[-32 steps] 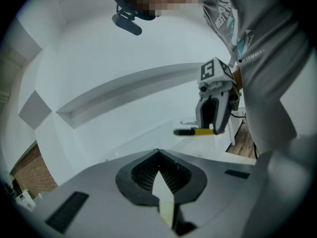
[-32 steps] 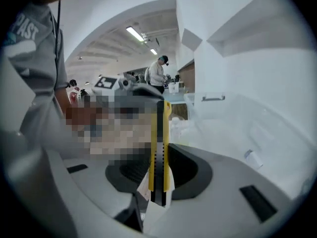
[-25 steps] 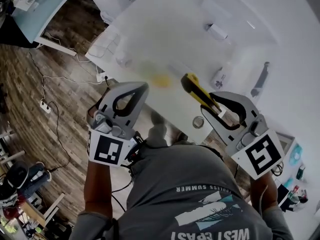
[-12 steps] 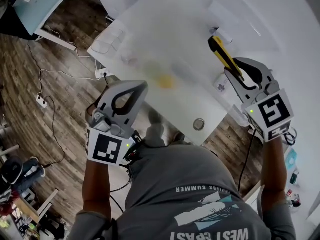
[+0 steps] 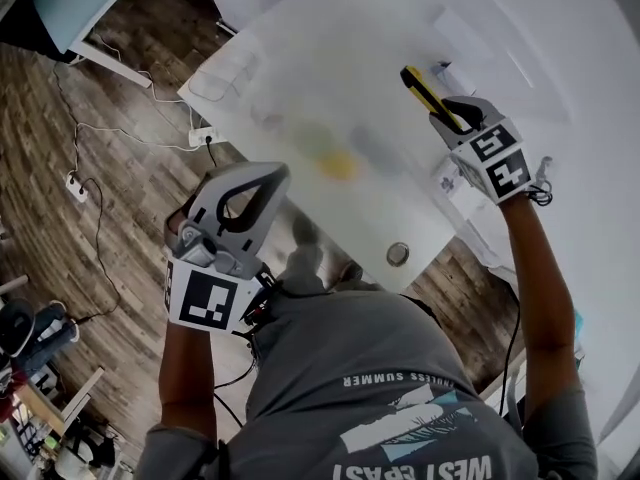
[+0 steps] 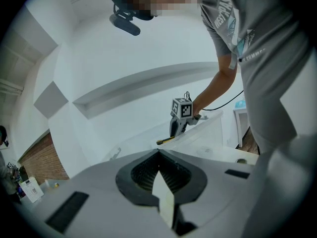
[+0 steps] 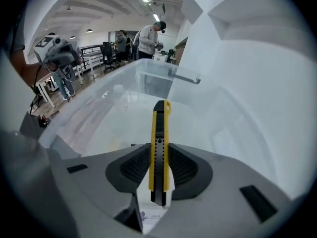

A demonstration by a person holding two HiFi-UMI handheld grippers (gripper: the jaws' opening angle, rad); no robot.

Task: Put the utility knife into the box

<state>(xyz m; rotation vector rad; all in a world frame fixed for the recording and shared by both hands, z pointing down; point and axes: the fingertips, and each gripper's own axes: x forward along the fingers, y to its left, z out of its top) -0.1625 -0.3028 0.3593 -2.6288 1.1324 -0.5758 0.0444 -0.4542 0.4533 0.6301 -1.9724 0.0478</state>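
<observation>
My right gripper is shut on a yellow and black utility knife, which sticks out past the jaws. In the right gripper view the knife stands upright between the pads, and its tip hangs over the open clear plastic box on the white table. The box's rounded rim shows faintly in the head view. My left gripper hangs off the table's near edge, shut and empty. In the left gripper view its jaws meet at the tips, and the right gripper with the knife shows above the box.
A yellow blur shows through the box. The white table has a round grommet near its front edge. Cables and a power strip lie on the wood floor at left. People stand far behind the box.
My right gripper has carried the knife forward, from the table's near edge out over the box. The left gripper has barely moved.
</observation>
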